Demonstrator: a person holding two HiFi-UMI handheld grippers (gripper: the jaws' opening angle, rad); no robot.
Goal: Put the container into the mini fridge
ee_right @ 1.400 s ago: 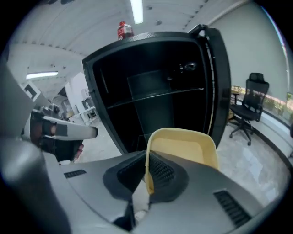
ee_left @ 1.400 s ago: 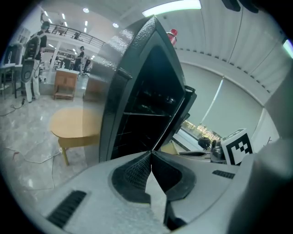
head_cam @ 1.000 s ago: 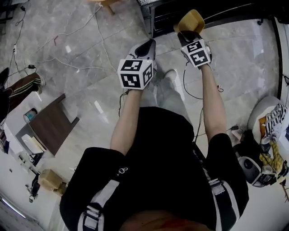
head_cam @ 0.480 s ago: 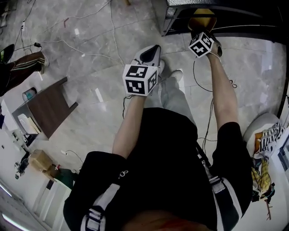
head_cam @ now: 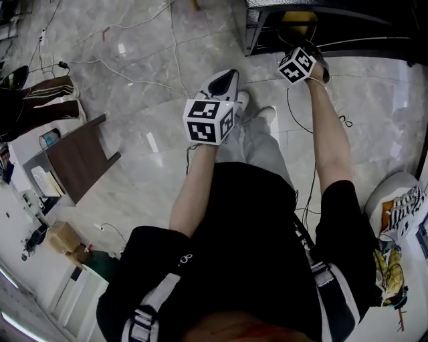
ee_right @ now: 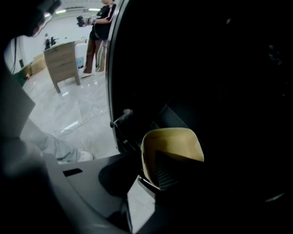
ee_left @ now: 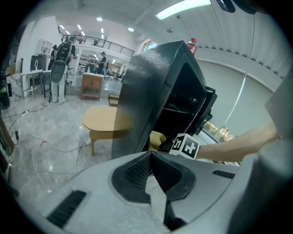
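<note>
Pinching one yellow container (ee_right: 174, 142), right tool (ee_right: 153, 171) inside one mini fridge (ee_left: 146, 91), left tool (ee_left: 150, 157) pressed together

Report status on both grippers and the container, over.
Left gripper shut, empty, held clear. Right gripper shut on yellow plastic container, just inside the open black mini fridge. Interior too dark to see obstructions.

Bright overhead strip lights (ee_left: 183, 7); mini fridge (ee_right: 206, 68) interior near-black (fisheye edges).
</note>
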